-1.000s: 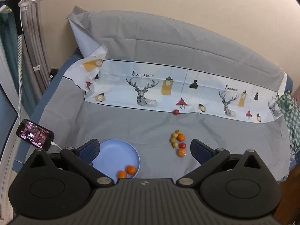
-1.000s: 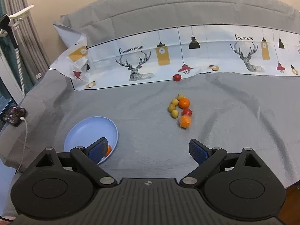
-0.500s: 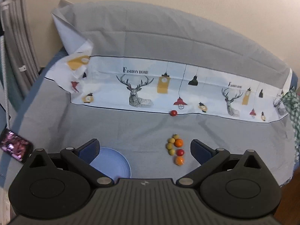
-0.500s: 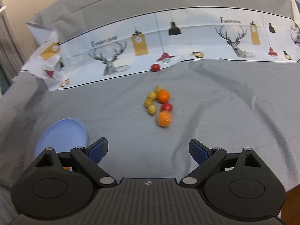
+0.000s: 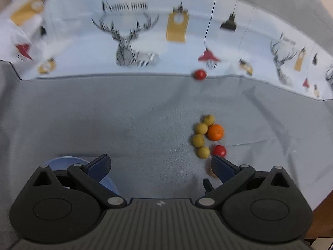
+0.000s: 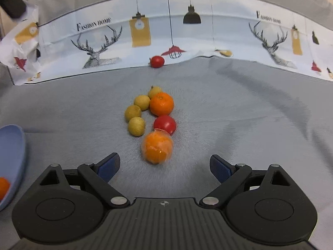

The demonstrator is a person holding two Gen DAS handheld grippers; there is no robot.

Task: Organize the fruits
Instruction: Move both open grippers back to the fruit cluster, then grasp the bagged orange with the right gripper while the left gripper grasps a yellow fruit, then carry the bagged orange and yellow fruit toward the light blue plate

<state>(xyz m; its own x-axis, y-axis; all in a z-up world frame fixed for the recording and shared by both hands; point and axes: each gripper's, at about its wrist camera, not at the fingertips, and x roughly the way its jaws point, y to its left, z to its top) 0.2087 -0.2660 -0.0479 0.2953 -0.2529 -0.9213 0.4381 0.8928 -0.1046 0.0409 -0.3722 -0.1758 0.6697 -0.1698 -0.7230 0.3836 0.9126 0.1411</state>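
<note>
1. Done: one orange fruit (image 6: 3,187) lies in the blue plate (image 6: 12,156).
2. Left: two mandarins, two cherry tomatoes, four yellow-green fruits on the grey cloth (image 6: 249,114).
3. Right gripper (image 6: 164,165) released, nearest mandarin (image 6: 157,146) just ahead; left gripper (image 5: 160,166) released, empty.

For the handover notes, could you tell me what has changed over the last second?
Both open grippers came down toward the fruit cluster: the right gripper now sits just short of the nearest orange, and the left gripper is lower too. Nothing was grasped or released. The fruits and the blue plate stayed put.
</note>
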